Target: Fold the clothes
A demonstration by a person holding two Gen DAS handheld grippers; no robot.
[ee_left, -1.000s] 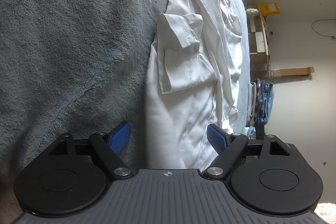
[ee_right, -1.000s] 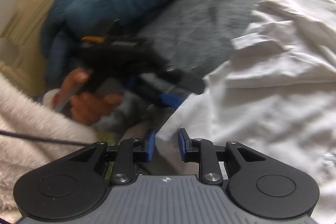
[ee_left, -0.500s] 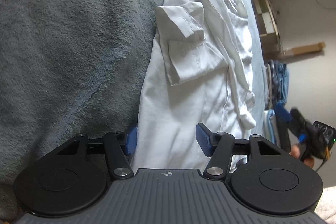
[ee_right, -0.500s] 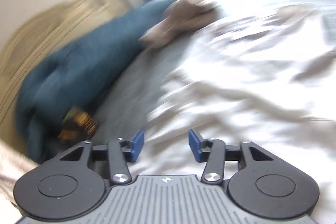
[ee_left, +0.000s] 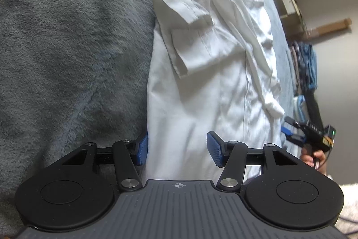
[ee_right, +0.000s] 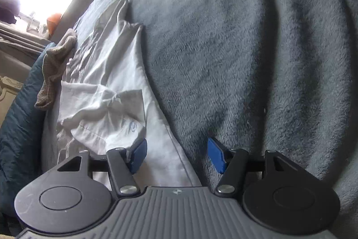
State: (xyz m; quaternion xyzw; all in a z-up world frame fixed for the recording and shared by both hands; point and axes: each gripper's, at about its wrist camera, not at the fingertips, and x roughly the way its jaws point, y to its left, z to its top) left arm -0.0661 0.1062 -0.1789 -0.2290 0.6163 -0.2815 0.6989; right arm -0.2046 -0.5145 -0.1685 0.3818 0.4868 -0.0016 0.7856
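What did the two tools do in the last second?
The right tool let go of the white shirt corner, opened and swung to the shirt's opposite edge. The left tool narrowed somewhat, staying open at the shirt's near edge. The shirt stayed flat on the grey blanket.

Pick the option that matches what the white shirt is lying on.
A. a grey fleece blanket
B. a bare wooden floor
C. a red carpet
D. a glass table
A: the white shirt is spread across the fuzzy grey blanket, which also shows beside the shirt in the right wrist view.
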